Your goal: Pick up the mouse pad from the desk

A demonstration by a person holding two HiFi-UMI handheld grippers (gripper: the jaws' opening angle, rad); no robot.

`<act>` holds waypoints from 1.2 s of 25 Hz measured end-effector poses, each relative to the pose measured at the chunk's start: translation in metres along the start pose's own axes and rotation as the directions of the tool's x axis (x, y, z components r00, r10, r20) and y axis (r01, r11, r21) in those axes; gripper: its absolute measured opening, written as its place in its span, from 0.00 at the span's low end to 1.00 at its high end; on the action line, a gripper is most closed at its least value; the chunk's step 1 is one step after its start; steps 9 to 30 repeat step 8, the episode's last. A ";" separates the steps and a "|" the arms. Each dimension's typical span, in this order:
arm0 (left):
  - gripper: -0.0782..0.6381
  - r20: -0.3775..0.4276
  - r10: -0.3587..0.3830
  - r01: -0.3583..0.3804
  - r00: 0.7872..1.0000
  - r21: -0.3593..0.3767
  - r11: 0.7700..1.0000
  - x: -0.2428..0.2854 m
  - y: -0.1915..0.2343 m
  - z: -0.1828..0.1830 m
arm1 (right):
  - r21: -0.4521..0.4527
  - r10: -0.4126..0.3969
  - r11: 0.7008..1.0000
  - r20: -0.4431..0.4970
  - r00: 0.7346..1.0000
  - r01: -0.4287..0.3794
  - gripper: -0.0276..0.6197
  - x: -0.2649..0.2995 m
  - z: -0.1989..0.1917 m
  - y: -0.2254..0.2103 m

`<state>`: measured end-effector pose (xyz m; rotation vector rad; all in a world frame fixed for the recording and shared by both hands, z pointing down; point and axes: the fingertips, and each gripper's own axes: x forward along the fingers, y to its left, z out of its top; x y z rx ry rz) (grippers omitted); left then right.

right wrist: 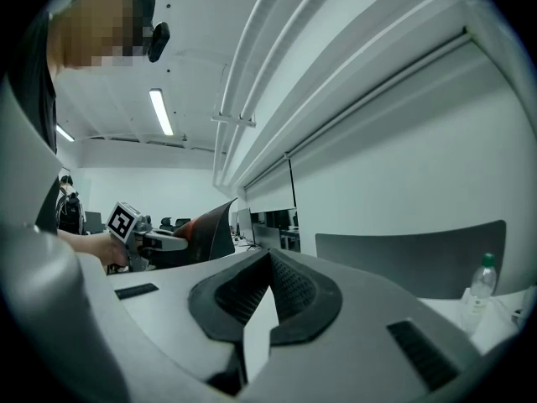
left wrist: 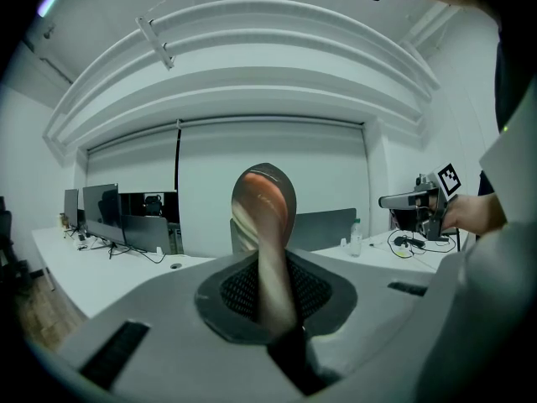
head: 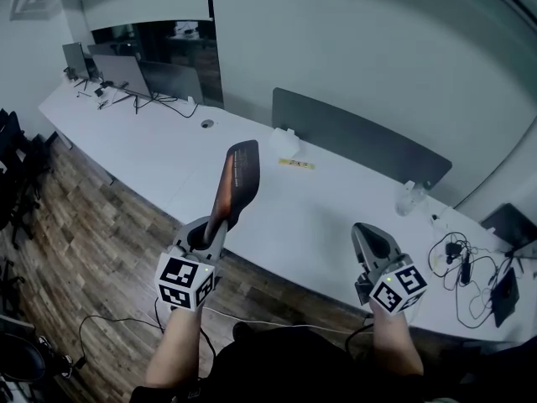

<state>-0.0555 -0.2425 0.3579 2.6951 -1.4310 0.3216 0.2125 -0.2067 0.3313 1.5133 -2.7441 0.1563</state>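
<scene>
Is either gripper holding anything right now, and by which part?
The left gripper is shut on the mouse pad, pinching its lower end so it stands lifted off the desk. The right gripper is shut and empty.

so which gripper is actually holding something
The left gripper: its jaws are clamped on the lower edge of the mouse pad, which stands up from them. The right gripper is shut on nothing.

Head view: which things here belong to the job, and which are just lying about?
Job: mouse pad, pinched in the left claw, held above the desk.
Lying about: monitors, water bottle, cables, yellow strip; right claw shut, empty.
</scene>
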 end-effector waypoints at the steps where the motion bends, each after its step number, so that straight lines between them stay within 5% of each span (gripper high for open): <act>1: 0.16 -0.002 -0.003 0.003 1.000 0.000 1.000 0.001 -0.001 0.000 | 0.001 0.000 1.000 0.000 1.000 0.000 0.05 -0.001 0.000 0.000; 30: 0.16 -0.007 -0.011 0.011 1.000 0.002 1.000 0.006 -0.004 0.000 | 0.003 0.003 1.000 -0.001 1.000 -0.003 0.05 -0.001 -0.001 -0.002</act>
